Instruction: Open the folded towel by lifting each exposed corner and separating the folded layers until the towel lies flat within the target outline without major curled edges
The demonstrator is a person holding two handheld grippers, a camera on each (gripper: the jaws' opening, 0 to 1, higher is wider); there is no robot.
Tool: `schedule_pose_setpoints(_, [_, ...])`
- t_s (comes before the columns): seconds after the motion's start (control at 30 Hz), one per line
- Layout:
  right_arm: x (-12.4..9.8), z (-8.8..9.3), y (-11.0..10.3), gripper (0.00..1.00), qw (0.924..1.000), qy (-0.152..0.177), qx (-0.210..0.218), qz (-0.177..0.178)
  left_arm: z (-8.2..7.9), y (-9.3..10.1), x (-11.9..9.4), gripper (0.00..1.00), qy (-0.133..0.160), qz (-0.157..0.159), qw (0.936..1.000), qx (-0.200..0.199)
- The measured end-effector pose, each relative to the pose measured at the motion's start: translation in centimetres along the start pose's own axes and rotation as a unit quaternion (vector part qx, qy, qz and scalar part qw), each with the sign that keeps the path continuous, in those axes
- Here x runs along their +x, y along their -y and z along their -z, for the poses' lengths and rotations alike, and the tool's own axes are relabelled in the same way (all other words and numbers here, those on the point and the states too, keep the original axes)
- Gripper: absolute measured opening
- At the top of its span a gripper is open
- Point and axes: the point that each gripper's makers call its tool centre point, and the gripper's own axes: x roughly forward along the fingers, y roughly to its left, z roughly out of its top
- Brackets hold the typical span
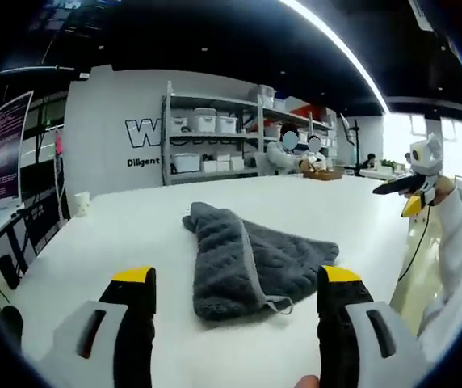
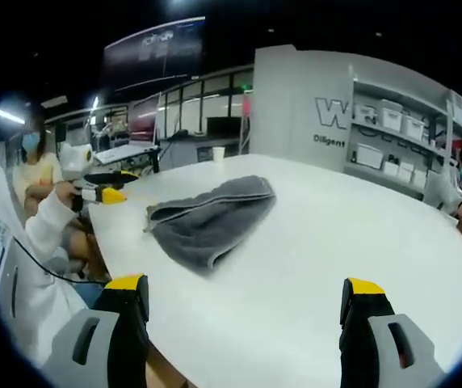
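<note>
the grey towel lies folded on the white surface, bunched and still in layers, with a hemmed corner and small loop tag at its near end. in the left gripper view it sits between the two yellow-tipped jaws of the left gripper, which stand wide apart and hold nothing, hovering just short of the towel's near edge. the right gripper shows at about 3 o'clock in that view, raised off the surface edge in a white-sleeved hand, well apart from the towel; i cannot tell how its jaws stand there. in the right gripper view the towel lies at about 11 o'clock from the right gripper, whose jaws are spread wide and empty. the left gripper appears at 9 o'clock, near the towel's end. grey shelving with white bins stands behind the surface.
</note>
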Motion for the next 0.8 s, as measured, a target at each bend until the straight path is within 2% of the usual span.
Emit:
schedule_pose_setpoints(0.1, [0.1,0.1,0.1,0.99,1.0000,0.000,0.002,-0.003,-0.1,0.4,-0.1,0.91,0.004,-0.010,0.9999,0.011])
schedule_pose_setpoints(0.2, [0.3,0.5,0.3,0.99,0.9999,-0.008,0.005,-0.005,0.1,1.0,0.3,1.00,-0.006,-0.013,0.9998,0.017])
schedule_pose_setpoints(0.37, [-0.1,0.2,0.3,0.99,1.0000,-0.001,0.006,-0.007,0.0,2.5,0.9,0.99,-0.011,0.009,0.9996,0.025])
schedule_pose_setpoints(0.47, [-0.2,0.2,0.4,0.99,0.9999,0.003,0.009,-0.005,0.4,2.8,1.2,0.99,-0.019,0.012,0.9992,0.033])
schedule_pose_setpoints(0.53, [-0.3,0.3,0.7,0.99,0.9999,0.002,0.011,-0.001,0.7,2.5,1.3,0.99,-0.027,0.005,0.9987,0.043])
schedule_pose_setpoints(0.6, [-0.3,0.3,0.8,0.99,0.9999,0.002,0.013,0.000,1.3,1.7,1.3,0.99,-0.040,-0.018,0.9968,0.067])
schedule_pose_setpoints(0.67, [-0.3,0.4,0.8,0.99,0.9999,0.002,0.014,0.001,1.9,1.2,1.2,0.99,-0.061,-0.044,0.9914,0.107])
schedule_pose_setpoints(0.7, [-0.2,0.4,0.8,0.99,0.9999,0.002,0.015,0.000,2.2,1.0,1.2,0.99,-0.071,-0.061,0.9857,0.140])
schedule_pose_setpoints(0.8, [-0.1,0.5,0.7,0.99,0.9999,0.000,0.015,-0.002,2.3,0.9,1.4,0.99,-0.083,-0.094,0.9716,0.200])
